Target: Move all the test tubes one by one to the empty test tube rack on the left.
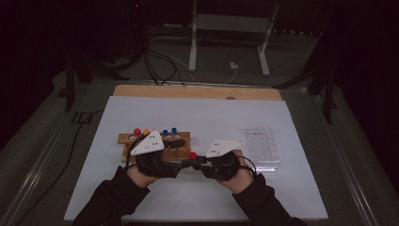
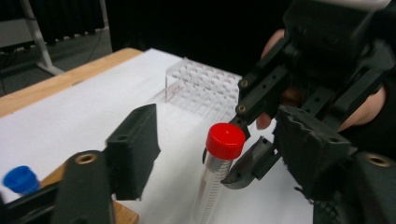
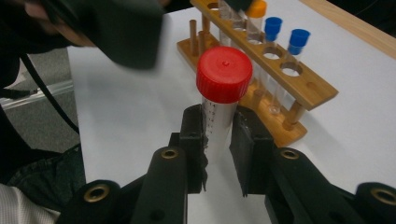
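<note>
Clamped upright between the right gripper's [image 3: 217, 140] black jaws, just below its cap, the red-capped tube [image 3: 223, 77] hangs over the white mat [image 1: 197, 117] beside the wooden rack [image 3: 299, 88], while the left gripper [image 2: 215, 154] stands wide open around it, untouching, clear tray [image 2: 201, 86] beyond.

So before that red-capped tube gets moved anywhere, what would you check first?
1. Right tongs closed on the red-capped tube: ok, both jaws press its clear body below the cap.
2. Tube upright: ok.
3. Cap seated: ok, as far as it looks.
4. Left tongs let go: ok, jaws stand wide on either side of the tube without touching.
5. Clear plastic rack unobstructed: ok, it sits open on the white mat.
6. Free holes in the wooden rack: ok, at least two are empty beside the blue-capped tubes.
</note>
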A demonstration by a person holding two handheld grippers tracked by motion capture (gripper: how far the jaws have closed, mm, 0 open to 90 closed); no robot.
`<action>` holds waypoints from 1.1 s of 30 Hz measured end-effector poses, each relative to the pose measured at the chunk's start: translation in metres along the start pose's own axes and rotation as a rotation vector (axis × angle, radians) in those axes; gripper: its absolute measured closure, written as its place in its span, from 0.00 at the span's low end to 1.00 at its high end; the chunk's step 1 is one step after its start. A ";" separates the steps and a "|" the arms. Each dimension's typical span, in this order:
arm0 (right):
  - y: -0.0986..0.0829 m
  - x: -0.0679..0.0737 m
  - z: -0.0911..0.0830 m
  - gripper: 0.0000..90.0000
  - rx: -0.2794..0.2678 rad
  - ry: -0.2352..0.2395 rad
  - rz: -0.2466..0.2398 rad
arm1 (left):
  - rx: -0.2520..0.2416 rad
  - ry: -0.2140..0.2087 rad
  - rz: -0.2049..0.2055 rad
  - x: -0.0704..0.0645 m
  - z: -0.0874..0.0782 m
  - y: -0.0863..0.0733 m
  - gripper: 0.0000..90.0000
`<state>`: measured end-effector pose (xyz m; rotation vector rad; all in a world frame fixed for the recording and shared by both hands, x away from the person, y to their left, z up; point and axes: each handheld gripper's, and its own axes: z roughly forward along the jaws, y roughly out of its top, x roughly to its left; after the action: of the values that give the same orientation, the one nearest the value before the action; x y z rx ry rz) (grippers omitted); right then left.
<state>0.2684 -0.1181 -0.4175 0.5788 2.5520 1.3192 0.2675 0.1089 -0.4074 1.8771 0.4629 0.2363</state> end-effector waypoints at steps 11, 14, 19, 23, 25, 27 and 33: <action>0.001 0.002 0.001 0.83 0.004 0.008 -0.005 | 0.047 -0.010 0.040 -0.002 0.008 -0.004 0.75; 0.001 0.001 0.000 0.83 0.003 0.005 -0.005 | 0.041 -0.007 0.049 -0.002 0.008 -0.004 0.78; 0.001 0.000 -0.001 0.83 -0.005 0.021 0.005 | 0.033 -0.014 0.068 -0.002 0.006 -0.003 0.79; 0.002 -0.001 -0.006 0.73 -0.027 0.025 0.007 | 0.010 0.026 0.085 0.002 -0.003 0.002 0.80; 0.003 -0.002 -0.009 0.71 -0.037 0.017 0.007 | -0.006 0.061 0.079 0.008 -0.013 0.005 0.80; 0.003 -0.003 -0.012 0.65 -0.051 0.011 0.010 | -0.032 0.111 0.069 0.014 -0.025 0.009 0.80; 0.004 -0.006 -0.018 0.55 -0.069 -0.006 0.020 | -0.088 0.259 0.050 0.034 -0.063 0.018 0.80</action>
<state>0.2686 -0.1321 -0.4038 0.5961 2.4909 1.4041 0.2779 0.1720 -0.3708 1.7804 0.5720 0.5292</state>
